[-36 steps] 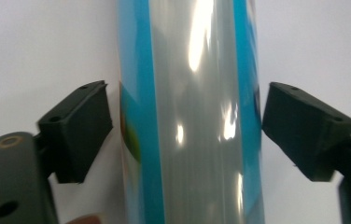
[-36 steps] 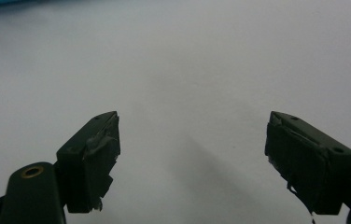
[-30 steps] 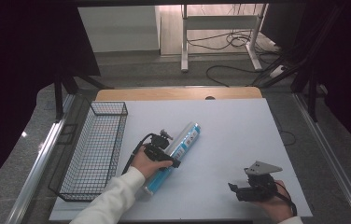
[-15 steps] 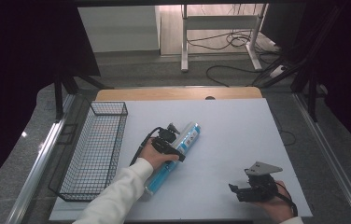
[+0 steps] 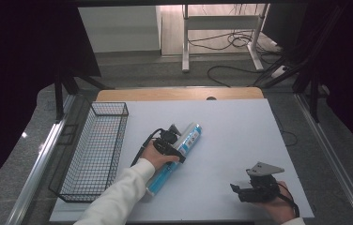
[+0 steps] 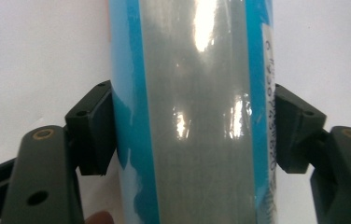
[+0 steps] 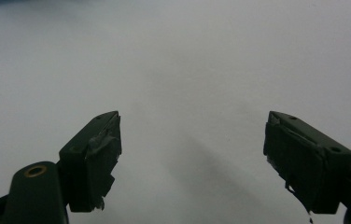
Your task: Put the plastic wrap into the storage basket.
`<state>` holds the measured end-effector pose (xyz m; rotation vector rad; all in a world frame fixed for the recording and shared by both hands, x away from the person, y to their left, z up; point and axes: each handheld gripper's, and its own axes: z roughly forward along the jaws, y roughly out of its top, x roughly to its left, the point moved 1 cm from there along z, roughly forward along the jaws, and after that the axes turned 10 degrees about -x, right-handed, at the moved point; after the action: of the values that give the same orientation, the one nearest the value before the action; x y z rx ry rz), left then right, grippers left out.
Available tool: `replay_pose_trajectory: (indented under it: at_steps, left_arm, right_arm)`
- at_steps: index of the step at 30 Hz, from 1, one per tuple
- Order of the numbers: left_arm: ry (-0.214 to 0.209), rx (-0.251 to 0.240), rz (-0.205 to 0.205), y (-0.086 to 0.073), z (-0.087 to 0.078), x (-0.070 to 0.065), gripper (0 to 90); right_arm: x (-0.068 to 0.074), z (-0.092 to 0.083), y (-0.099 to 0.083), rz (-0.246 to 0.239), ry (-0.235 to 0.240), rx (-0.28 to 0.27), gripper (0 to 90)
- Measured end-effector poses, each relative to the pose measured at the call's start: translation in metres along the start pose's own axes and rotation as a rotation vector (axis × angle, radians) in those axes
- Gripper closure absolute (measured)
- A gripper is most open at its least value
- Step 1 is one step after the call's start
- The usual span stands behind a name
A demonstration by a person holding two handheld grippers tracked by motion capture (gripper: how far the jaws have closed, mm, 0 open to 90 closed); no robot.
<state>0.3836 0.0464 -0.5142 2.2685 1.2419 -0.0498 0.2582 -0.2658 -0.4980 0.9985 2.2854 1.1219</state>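
Observation:
A long blue and silver cylinder (image 5: 191, 136) with a printed label lies slanted on the white table (image 5: 245, 136), left of the middle. My left gripper (image 5: 172, 144) sits across its middle. In the left gripper view the cylinder (image 6: 192, 70) runs upright between the jaws, and both pads (image 6: 96, 126) press on its sides, so my left gripper (image 6: 192, 135) is shut on it. Near the front right edge my right gripper (image 5: 234, 190) rests low and points left. In its own view my right gripper (image 7: 192, 140) stands wide open over bare table.
A black wire basket (image 5: 110, 104) stands along the table's left side, next to my left sleeve (image 5: 118, 197). A wooden strip (image 5: 179, 93) edges the table's far side. Beyond it are floor cables and a desk frame.
My left hand has slid forward and to the right along the cylinder, and its gripper now sits over the cylinder's middle. The right gripper has stayed where it was.

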Motion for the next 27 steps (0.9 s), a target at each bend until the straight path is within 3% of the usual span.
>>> replay_pose_trajectory:
  at_steps: [15, 18, 27]
  left_arm:
    - [-0.04, 0.004, -0.037, 0.001, -0.004, 0.006, 31.7]
    - [-0.073, -0.018, -0.056, 0.002, -0.014, 0.009, 31.7]
    - [-0.11, -0.064, -0.072, 0.003, -0.044, 0.013, 31.7]
  right_arm:
    - [-0.001, 0.0, 0.0, 0.003, -0.011, 0.003, 20.0]
    - [-0.002, -0.001, 0.0, 0.006, -0.013, 0.002, 20.1]
    - [-0.001, -0.001, 0.001, 0.004, -0.016, -0.002, 20.1]
